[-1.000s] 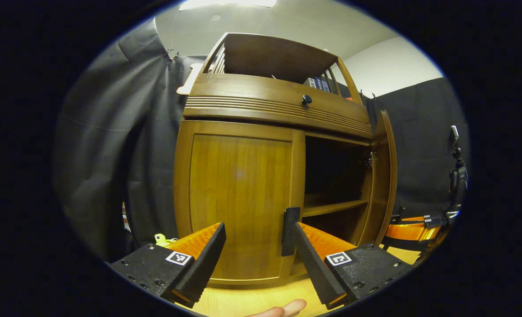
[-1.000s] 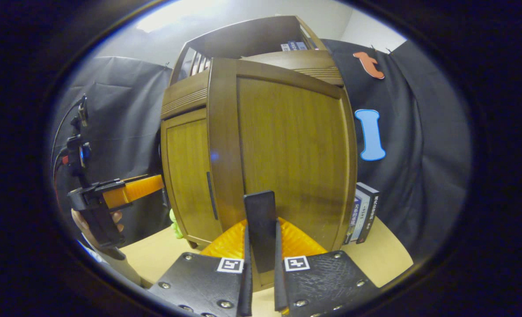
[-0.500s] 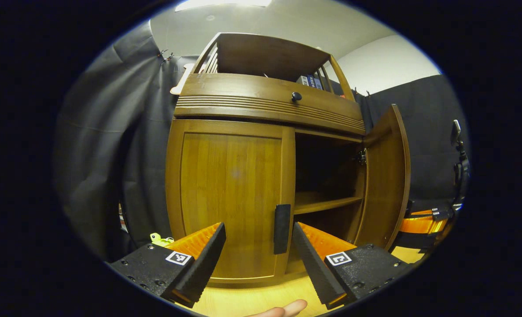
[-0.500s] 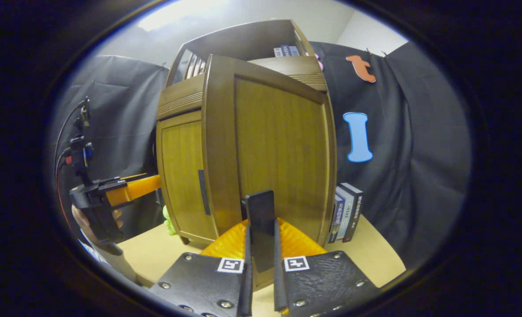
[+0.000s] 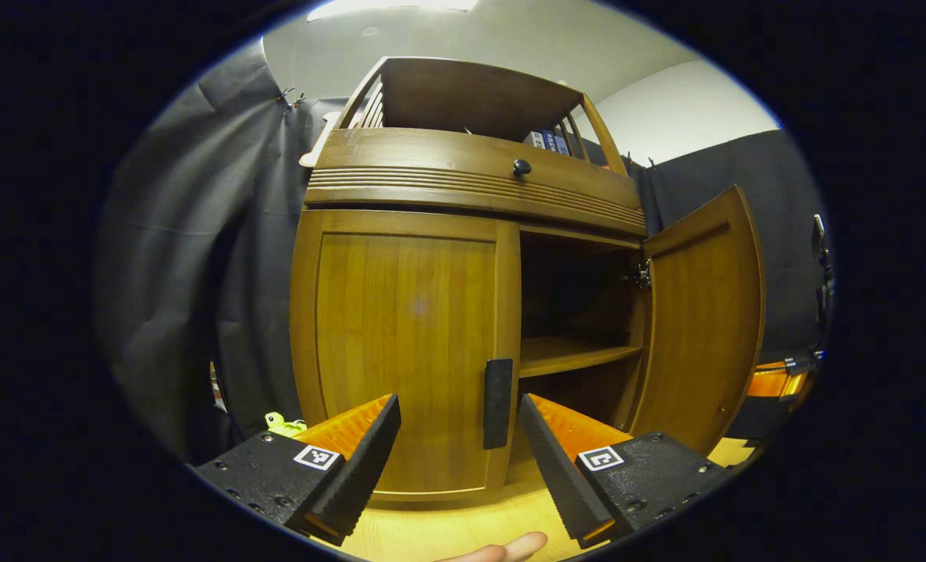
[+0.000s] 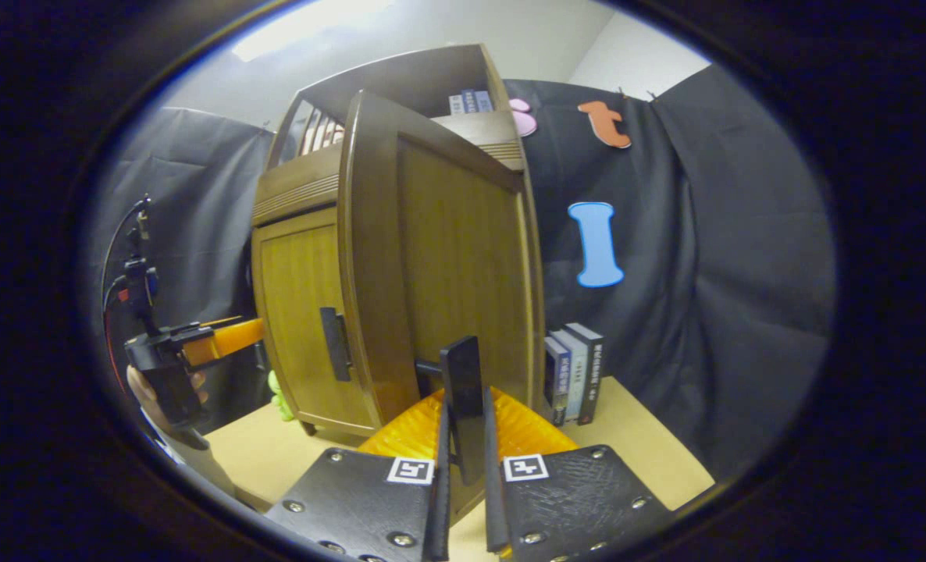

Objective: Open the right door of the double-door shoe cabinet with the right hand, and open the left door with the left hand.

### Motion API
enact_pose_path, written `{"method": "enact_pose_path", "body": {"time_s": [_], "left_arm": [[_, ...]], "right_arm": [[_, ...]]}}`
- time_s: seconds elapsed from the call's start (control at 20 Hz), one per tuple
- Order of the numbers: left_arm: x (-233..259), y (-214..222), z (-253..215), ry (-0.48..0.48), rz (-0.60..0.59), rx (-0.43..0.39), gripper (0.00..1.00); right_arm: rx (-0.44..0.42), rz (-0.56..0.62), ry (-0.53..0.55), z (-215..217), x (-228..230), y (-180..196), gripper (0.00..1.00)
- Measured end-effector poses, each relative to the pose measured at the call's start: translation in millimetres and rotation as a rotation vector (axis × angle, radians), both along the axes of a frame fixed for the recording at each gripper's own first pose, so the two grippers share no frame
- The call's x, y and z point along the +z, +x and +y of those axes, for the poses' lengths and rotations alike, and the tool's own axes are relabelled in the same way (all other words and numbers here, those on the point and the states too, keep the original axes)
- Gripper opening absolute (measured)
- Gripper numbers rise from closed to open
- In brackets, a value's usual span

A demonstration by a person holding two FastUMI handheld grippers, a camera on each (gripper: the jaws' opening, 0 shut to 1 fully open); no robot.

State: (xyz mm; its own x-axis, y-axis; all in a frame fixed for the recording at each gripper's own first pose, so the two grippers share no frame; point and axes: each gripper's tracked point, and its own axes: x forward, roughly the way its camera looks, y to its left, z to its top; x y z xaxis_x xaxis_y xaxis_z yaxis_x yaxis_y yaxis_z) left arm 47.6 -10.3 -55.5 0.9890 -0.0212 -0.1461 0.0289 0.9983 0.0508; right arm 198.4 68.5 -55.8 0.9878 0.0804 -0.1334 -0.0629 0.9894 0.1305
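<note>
The wooden shoe cabinet (image 5: 463, 203) stands on a tan table. Its left door (image 5: 404, 343) is closed, and my left gripper (image 5: 459, 460) is open just in front of that door's dark vertical handle (image 5: 499, 403), not touching it. The right door (image 5: 701, 312) is swung wide open, baring an inner shelf (image 5: 572, 355). In the right gripper view, my right gripper (image 6: 463, 476) is shut on the right door's dark handle (image 6: 463, 390), with the right door (image 6: 439, 265) angled edge-on. The left door (image 6: 299, 312) and the left gripper (image 6: 197, 347) show farther off.
A drawer with a dark knob (image 5: 521, 167) runs above the doors. Several books (image 6: 576, 382) stand on the table (image 6: 650, 445) to the right of the cabinet. A small green object (image 5: 282, 424) lies by the cabinet's left foot. Black cloth hangs behind.
The right door has swung farther open with my right gripper holding its handle. My left gripper has shifted slightly, so the left door's handle now sits between its open fingers.
</note>
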Motion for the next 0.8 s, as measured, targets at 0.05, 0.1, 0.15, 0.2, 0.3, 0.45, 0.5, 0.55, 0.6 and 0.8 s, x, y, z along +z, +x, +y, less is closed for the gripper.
{"method": "enact_pose_path", "body": {"time_s": [0.05, 0.1, 0.15, 0.2, 0.3, 0.45, 0.5, 0.55, 0.6, 0.8], "left_arm": [[-1, 0, -2, 0.005, 0.003, -0.004, 0.95], [-3, 1, -3, 0.011, 0.007, -0.007, 0.95], [-4, 2, -4, 0.014, 0.009, -0.011, 0.95], [-6, 3, -5, 0.014, 0.012, -0.011, 0.95], [-8, 3, -6, 0.006, 0.019, -0.009, 0.95], [-14, 6, -5, 0.002, 0.037, -0.002, 0.95], [-16, 8, -6, 0.007, 0.04, 0.0, 0.92], [-17, 10, -5, 0.012, 0.042, 0.004, 0.92], [-20, 11, -6, 0.015, 0.047, 0.008, 0.92], [-30, 16, -8, 0.021, 0.07, 0.003, 0.92]], "right_arm": [[-0.067, 0.002, -0.027, -15, -3, 2, 0.18], [-0.134, 0.004, -0.058, -33, -5, 4, 0.18], [-0.202, 0.004, -0.096, -55, -7, 5, 0.18], [-0.167, -0.009, -0.056, -55, 4, -7, 0.11], [-0.142, -0.013, -0.034, -69, -5, 4, 0.11], [-0.075, -0.016, -0.057, -92, -7, 10, 0.11], [-0.063, -0.015, -0.04, -99, -7, 12, 0.11], [-0.042, -0.02, -0.029, -102, -8, 12, 0.11], [-0.029, -0.026, -0.019, -107, -8, 13, 0.11], [0.014, -0.047, 0.038, -108, -9, 16, 0.11]]}}
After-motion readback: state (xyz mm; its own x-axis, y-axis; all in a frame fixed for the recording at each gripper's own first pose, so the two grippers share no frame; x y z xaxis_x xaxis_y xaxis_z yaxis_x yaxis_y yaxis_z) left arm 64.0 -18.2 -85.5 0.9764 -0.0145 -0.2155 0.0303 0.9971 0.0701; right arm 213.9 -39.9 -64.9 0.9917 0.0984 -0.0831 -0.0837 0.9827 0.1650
